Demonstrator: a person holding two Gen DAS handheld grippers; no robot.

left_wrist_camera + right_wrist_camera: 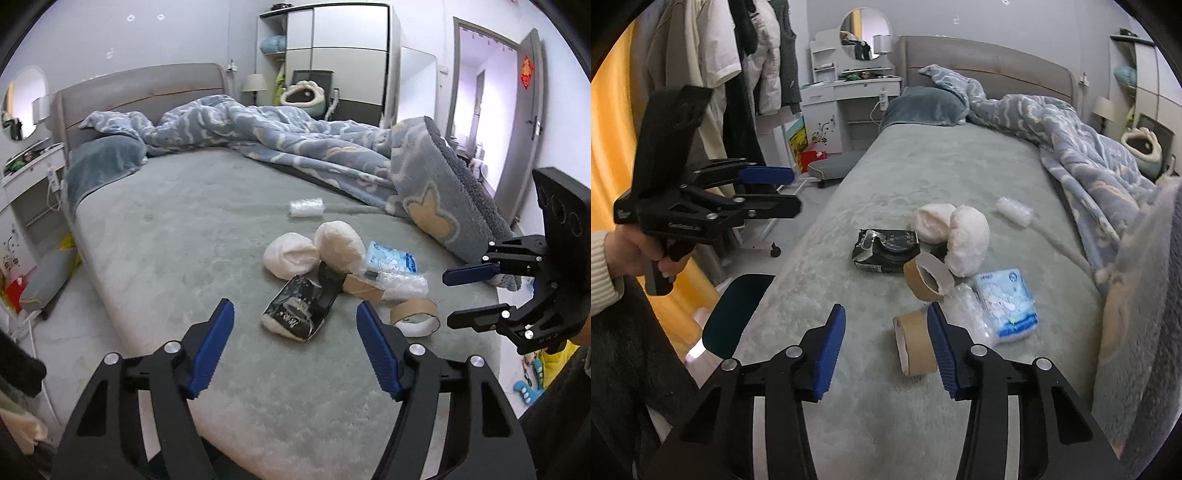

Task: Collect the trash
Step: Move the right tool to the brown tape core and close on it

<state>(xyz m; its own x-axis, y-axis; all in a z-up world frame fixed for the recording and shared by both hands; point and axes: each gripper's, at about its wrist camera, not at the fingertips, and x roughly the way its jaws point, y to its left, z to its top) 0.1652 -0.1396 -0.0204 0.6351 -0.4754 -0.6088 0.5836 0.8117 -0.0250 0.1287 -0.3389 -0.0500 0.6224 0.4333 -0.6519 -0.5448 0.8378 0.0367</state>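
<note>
Trash lies in a loose cluster on the grey-green plush bed cover, toward the foot of the bed. Items noted: a crumpled black plastic packet with white print; two fluffy white ear-muff pads joined by a black band, touching the packet's far side; a blue-and-white tissue pack; a wad of clear bubble wrap just beside the tissue pack; two brown cardboard tape cores, one nearest the bed edge and the other lying between the packet and the bubble wrap. A small separate roll of clear wrap lies apart, further up the bed near the rumpled blue patterned blanket.

Left claw hovers over the bed short of the black packet, jaws part open, nothing between the blue pads, no contact with any item.

Right claw hovers low over the nearer tape core. In the right wrist view the core sits against the inner face of the right-hand pad and partly within the gap; the left-hand pad stands clear of it. The jaws are part open and not clamped on the core. Whether the pad actually touches the cardboard cannot be determined.

A hand in a cream ribbed cuff holds the left claw's grip.
</note>
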